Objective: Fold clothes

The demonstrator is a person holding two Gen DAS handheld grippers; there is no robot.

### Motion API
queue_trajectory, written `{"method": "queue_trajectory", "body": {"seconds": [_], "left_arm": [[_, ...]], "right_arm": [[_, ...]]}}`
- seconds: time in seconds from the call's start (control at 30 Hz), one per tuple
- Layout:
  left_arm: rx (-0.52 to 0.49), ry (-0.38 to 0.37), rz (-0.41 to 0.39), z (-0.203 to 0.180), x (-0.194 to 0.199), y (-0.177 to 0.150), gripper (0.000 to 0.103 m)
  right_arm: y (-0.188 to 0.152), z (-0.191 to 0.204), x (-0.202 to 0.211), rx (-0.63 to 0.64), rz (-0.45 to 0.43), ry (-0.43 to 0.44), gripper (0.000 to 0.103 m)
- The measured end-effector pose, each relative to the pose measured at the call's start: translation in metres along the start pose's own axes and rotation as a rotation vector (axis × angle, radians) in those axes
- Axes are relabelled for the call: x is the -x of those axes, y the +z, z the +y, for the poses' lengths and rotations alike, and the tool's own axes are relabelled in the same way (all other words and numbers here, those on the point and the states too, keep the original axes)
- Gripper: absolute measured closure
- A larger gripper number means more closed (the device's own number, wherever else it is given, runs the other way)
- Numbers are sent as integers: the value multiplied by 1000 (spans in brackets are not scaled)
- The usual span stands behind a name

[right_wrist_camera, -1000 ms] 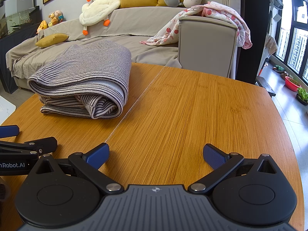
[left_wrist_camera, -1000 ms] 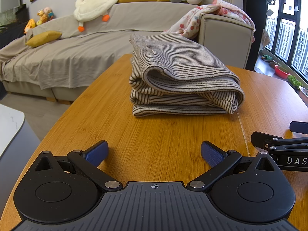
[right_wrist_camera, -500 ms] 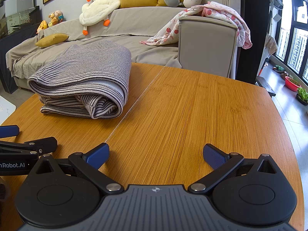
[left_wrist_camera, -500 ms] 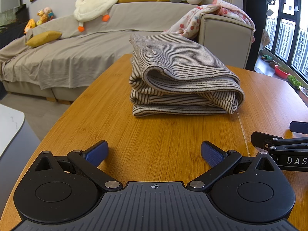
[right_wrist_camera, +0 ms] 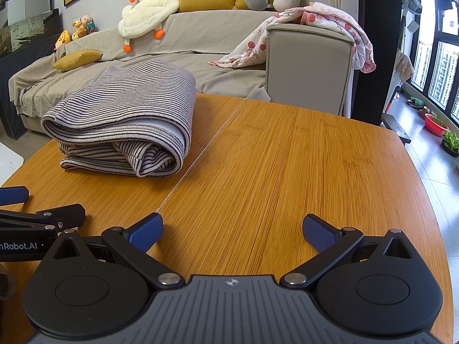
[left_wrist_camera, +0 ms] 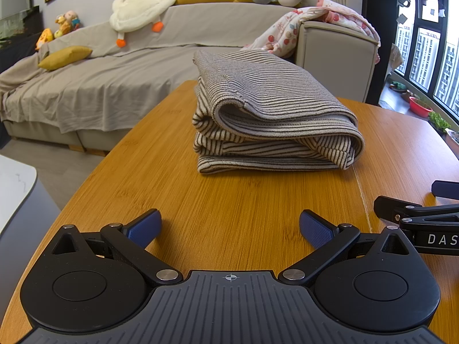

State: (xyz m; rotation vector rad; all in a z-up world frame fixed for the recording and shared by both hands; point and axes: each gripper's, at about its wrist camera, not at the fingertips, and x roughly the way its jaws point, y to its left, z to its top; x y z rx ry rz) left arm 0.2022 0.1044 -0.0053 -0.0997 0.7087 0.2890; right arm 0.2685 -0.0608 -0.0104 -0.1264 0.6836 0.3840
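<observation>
From the left wrist, the left gripper [left_wrist_camera: 229,226] stands wide open and empty; the folded sweater [left_wrist_camera: 272,120] lies toward the table's [left_wrist_camera: 143,177] far edge.

From the right wrist, the right gripper [right_wrist_camera: 232,229] is equally spread and empty. The sweater's [right_wrist_camera: 129,126] top layer looks loose, so I think a careless touch could unroll it.

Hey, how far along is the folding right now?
Done: the striped garment sits folded in a layered stack on the wooden table. In hand: nothing; the left gripper and right gripper are both open and empty, short of the stack. Left: no other unfolded clothing shows on the table.
</observation>
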Motion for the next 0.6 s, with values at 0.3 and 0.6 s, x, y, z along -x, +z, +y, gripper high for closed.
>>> {"method": "queue_trajectory", "body": {"seconds": [0.3, 0.6], "left_arm": [[0, 0, 0, 0, 0, 0, 0], [3, -12, -2, 1, 2, 0, 0]], "right_arm": [[0, 0, 0, 0, 0, 0, 0], [0, 0, 0, 0, 0, 0, 0]]}}
